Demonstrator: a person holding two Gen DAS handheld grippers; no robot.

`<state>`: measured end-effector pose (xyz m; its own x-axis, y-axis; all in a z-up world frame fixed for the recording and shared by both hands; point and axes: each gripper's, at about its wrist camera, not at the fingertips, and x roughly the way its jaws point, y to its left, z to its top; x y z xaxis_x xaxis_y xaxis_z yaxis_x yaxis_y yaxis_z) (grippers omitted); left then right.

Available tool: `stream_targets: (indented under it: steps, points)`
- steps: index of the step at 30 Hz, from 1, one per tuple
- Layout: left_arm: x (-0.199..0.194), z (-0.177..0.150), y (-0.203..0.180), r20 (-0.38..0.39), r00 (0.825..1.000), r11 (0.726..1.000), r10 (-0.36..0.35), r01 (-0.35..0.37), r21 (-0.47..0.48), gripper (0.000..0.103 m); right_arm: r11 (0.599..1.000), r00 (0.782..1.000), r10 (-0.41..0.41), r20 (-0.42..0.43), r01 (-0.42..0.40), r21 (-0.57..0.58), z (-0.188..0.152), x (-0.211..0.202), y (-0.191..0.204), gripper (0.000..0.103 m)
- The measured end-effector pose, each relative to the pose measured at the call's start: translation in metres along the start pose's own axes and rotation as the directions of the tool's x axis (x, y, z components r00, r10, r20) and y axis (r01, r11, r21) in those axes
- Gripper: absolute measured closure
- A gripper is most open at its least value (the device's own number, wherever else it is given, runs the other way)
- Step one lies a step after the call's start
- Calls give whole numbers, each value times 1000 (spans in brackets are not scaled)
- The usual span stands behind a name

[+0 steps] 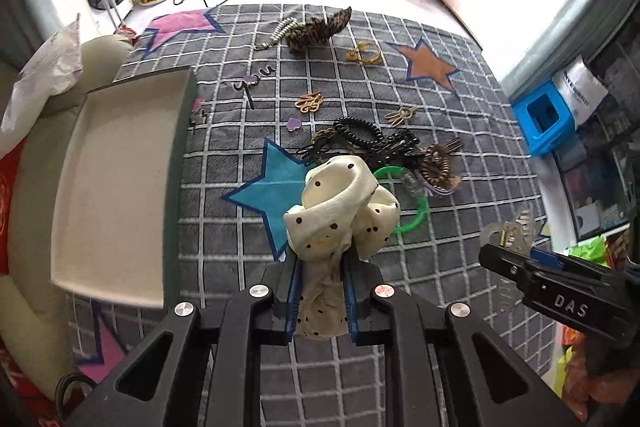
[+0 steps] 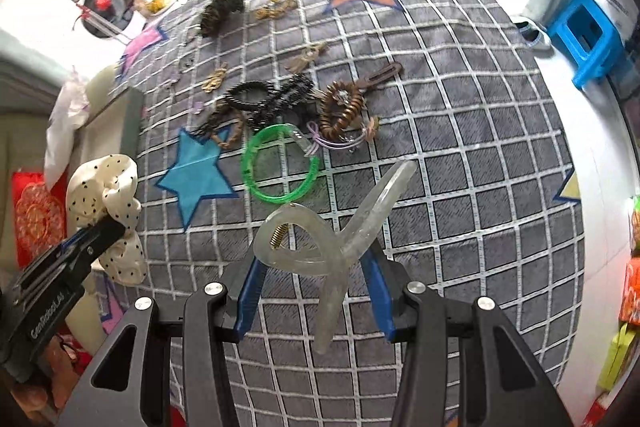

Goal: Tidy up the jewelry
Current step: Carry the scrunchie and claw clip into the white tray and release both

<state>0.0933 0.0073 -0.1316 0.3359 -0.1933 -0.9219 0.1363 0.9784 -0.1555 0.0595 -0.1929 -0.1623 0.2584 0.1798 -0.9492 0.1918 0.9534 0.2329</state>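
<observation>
We've got the cream polka-dot fabric scrunchie (image 1: 340, 203) pinched in the left gripper (image 1: 322, 291) & the clear plastic claw clip (image 2: 320, 239) clamped in the right gripper (image 2: 316, 291), both up off the grey checked star blanket (image 1: 400, 267), prob. so each can go to the open beige tray (image 1: 116, 187) w/o dragging the tangled pile of hair ties (image 1: 380, 147).

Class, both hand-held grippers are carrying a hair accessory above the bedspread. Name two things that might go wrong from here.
1. The clear claw clip sits askew between the right hand-held gripper pads, so it may twist free and fall.
2. The polka-dot scrunchie is soft fabric bunched in the left hand-held gripper; it could slip before reaching the white tray.
</observation>
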Motion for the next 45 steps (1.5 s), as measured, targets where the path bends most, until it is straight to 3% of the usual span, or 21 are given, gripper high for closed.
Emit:
stream_targets:
  steps: [10,17,26,34,45]
  points:
    - [-38,-10,35,34,999,999,-40,40,7,83,999,999,24,49,-23,-22,-2,-20,38,53]
    - [-52,-12,95,37,998,999,-45,44,21,83,999,998,37,54,-36,-8,-7,-16,94,53]
    - [-58,-14,184,54,998,998,14,-10,-69,83,992,997,77,28,-74,-103,-1,7,182,53]
    - [-34,-21,249,20,997,984,69,-65,-164,83,972,989,142,-37,-146,-184,1,39,246,53]
    - [35,-20,282,-71,992,978,105,-116,-172,83,948,969,179,-170,-216,-234,7,113,308,53]
